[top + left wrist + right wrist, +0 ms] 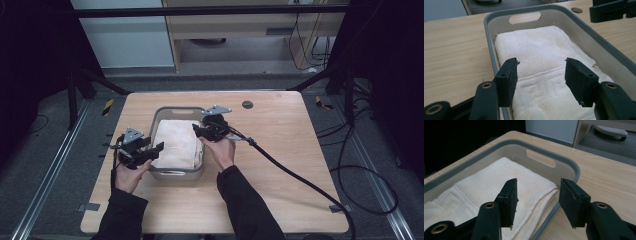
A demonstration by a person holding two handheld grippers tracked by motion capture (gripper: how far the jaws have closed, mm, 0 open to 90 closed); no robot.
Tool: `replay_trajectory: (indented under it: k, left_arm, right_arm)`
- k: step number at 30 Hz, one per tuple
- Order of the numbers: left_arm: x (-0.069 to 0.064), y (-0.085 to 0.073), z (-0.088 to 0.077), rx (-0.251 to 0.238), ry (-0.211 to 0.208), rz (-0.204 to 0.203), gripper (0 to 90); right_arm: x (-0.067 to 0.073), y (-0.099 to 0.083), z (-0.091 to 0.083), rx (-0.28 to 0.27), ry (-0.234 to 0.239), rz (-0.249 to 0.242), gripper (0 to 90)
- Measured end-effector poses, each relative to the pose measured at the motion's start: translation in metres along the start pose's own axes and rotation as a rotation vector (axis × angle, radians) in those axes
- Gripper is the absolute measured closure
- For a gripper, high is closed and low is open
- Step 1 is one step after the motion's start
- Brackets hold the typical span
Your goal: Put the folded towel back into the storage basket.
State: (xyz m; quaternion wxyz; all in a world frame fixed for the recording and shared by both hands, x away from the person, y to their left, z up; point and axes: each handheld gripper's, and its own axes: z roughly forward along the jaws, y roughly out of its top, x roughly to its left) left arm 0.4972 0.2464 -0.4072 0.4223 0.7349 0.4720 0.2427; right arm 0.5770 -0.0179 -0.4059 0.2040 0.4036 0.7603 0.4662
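Observation:
A folded white towel lies flat inside a grey basin on the wooden table. My left gripper hovers at the basin's near left corner, open, its jaws apart above the towel with nothing pinched. My right gripper is at the basin's right rim, also open; its jaws straddle the towel's folded edge and the basin wall from above without touching. In the left gripper view the right gripper's fingers appear at the top right.
A round dark grommet sits in the table near the far edge. The right gripper's thick black cable trails across the table's right half to the floor. Bare wood lies right of the basin and in front of it.

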Motion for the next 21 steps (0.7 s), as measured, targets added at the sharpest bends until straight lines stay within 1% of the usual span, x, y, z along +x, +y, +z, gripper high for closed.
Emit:
replay_trajectory:
  k: [1, 4, 7, 8, 9, 10, 11, 12, 15, 16, 17, 18, 19, 21]
  left_arm:
    - [-0.001, 0.0, -0.001, -0.011, -0.001, 0.001, 41.1]
    - [-0.002, 0.0, -0.004, -0.02, -0.015, -0.005, 38.7]
    - [-0.003, 0.0, -0.006, -0.024, -0.024, 0.002, 36.9]
    - [-0.003, 0.0, -0.006, -0.024, -0.024, 0.002, 36.3]
    - [-0.004, 0.0, -0.008, -0.03, -0.03, 0.005, 36.3]
    - [-0.004, 0.0, -0.009, -0.034, -0.031, 0.008, 35.4]
    - [-0.004, -0.001, -0.01, -0.033, -0.033, 0.013, 34.3]
    - [-0.005, -0.001, -0.011, -0.037, -0.037, 0.014, 34.3]
    - [-0.004, -0.005, -0.016, -0.047, -0.048, 0.034, 30.7]
    - [-0.004, -0.006, -0.018, -0.05, -0.045, 0.042, 29.7]
    - [-0.002, -0.008, -0.021, -0.055, -0.045, 0.049, 28.9]
    - [-0.001, -0.009, -0.023, -0.061, -0.043, 0.049, 28.6]
    - [-0.001, -0.009, -0.023, -0.061, -0.043, 0.049, 28.3]
    - [0.002, -0.011, -0.026, -0.069, -0.04, 0.041, 27.5]
  right_arm:
    - [-0.001, 0.001, -0.003, -0.003, 0.0, -0.001, 45.2]
    - [-0.007, 0.002, -0.017, -0.023, -0.002, -0.016, 39.9]
    - [-0.013, 0.002, -0.03, -0.04, 0.006, -0.011, 33.8]
    - [-0.013, 0.002, -0.03, -0.04, 0.006, -0.011, 33.8]
    - [-0.015, 0.001, -0.035, -0.041, 0.009, -0.006, 32.0]
    - [-0.019, -0.002, -0.042, -0.051, 0.011, -0.008, 31.0]
    - [-0.023, -0.005, -0.049, -0.056, 0.012, -0.006, 28.1]
    - [-0.023, -0.005, -0.049, -0.056, 0.012, -0.006, 28.1]
    - [-0.033, -0.015, -0.065, -0.053, 0.012, -0.007, 23.3]
    - [-0.039, -0.024, -0.075, -0.057, 0.014, -0.007, 21.6]
    - [-0.043, -0.03, -0.079, -0.05, 0.01, -0.006, 20.7]
    - [-0.046, -0.034, -0.083, -0.05, 0.007, -0.009, 20.4]
    - [-0.046, -0.034, -0.083, -0.05, 0.007, -0.009, 20.4]
    - [-0.055, -0.046, -0.093, -0.042, -0.003, 0.01, 19.0]
